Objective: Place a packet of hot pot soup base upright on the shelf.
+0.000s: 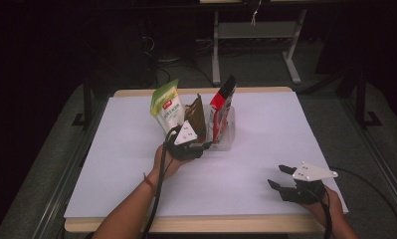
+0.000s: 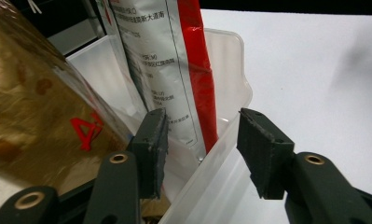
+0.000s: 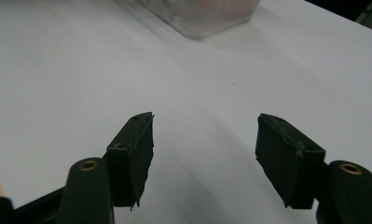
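Your left gripper (image 2: 202, 149) has its jaws spread astride the clear bin's (image 2: 230, 60) near wall, pads off it, red pouch (image 2: 197, 70) just inside and gold pouch (image 2: 30, 107) beside it; your right gripper (image 3: 204, 154) idles with jaws apart, holding nothing, well away from the bin. Risk: pulling back could catch that wall and drag or tip the bin, spilling the upright pouches. The red pouch's white panel carries small print, too fine to read.

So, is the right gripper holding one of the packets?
No, the right gripper stands open over the bare white table, with nothing between its jaws, in the right gripper view.
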A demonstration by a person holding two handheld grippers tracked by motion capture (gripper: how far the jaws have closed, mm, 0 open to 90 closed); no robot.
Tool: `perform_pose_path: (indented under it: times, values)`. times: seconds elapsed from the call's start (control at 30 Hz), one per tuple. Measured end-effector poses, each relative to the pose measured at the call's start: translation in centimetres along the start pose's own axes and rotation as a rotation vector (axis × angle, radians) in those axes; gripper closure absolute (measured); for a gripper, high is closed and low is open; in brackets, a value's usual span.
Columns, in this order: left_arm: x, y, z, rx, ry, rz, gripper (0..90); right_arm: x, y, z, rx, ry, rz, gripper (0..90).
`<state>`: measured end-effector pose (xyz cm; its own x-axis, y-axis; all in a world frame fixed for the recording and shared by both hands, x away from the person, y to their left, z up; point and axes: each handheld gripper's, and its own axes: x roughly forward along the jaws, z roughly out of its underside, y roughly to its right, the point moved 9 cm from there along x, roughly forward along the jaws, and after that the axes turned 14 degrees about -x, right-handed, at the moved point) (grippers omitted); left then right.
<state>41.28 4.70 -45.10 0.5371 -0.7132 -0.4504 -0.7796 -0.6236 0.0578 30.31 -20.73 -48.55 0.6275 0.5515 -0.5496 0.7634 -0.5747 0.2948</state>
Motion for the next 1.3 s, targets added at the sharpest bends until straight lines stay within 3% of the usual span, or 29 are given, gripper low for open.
perform_pose_path:
  times: [0.17, 0.27, 0.53, 0.57, 0.63, 0.73, 0.87, 1.0, 1.23, 1.3]
  values:
    - [-0.6, -0.3, -0.1, -0.006, 0.002, -0.009, 47.9, 0.1, -0.3, -0.1, -0.016, 0.004, -0.028, 42.9]
    - [-0.9, -0.5, -0.2, 0.004, 0.002, -0.020, 44.9, 0.4, -0.7, -0.1, -0.031, -0.013, -0.047, 40.0]
    - [-1.4, -1.0, 0.3, -0.039, -0.016, 0.010, 37.6, 0.9, -0.8, 0.0, -0.031, -0.026, -0.051, 38.3]
    - [-1.6, -1.0, 0.5, -0.038, -0.023, 0.024, 37.6, 0.9, -0.8, 0.0, -0.032, -0.028, -0.049, 38.3]
    - [-2.0, -1.3, 1.1, 0.000, -0.050, 0.010, 36.5, 1.0, -0.8, 0.0, -0.035, -0.028, -0.047, 38.2]
    - [-3.3, -2.1, 1.3, -0.037, -0.029, 0.018, 34.0, 1.0, -0.5, -0.1, -0.029, -0.024, -0.035, 36.6]
    - [-4.9, -2.9, 1.7, -0.049, 0.008, 0.004, 31.4, 1.2, -0.2, -0.1, -0.015, -0.022, -0.021, 34.8]
    - [-6.5, -3.0, 2.6, -0.032, 0.006, 0.002, 30.5, 1.0, 0.0, -0.6, 0.005, 0.013, -0.004, 34.8]
    - [-9.1, -3.6, 4.4, 0.004, -0.013, -0.040, 29.1, 0.9, 0.9, -0.8, 0.094, 0.059, 0.017, 33.4]
    - [-9.7, -3.8, 4.8, 0.002, -0.016, -0.042, 28.8, 1.0, 0.9, -0.9, 0.085, 0.054, 0.014, 33.3]
